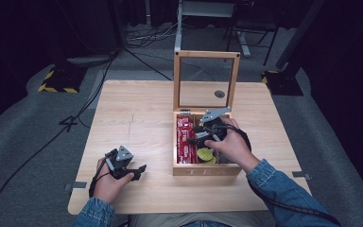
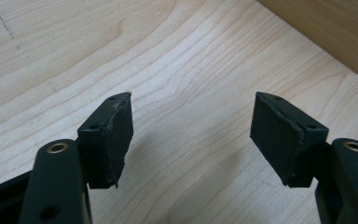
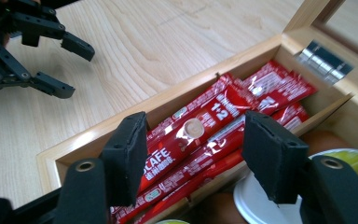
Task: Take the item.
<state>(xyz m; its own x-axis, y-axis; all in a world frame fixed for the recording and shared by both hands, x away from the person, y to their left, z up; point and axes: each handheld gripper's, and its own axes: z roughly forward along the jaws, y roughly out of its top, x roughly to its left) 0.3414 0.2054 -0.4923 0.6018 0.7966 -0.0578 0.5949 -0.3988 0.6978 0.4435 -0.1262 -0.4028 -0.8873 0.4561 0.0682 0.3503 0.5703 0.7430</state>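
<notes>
In the high view, the right gripper (image 1: 203, 137) is held over the open wooden tea box (image 1: 207, 170) at the right of the table (image 1: 137, 118), its lid propped upright at the far side, apparently for reaching inside. The left gripper (image 1: 139, 171) is parked near the left edge.

In the left gripper view, its jaws are spread, nothing between them.

In the right gripper view, the jaws are parted above the red coffee sachets (image 3: 200, 130) lying in the box's left compartment, none grasped.
</notes>
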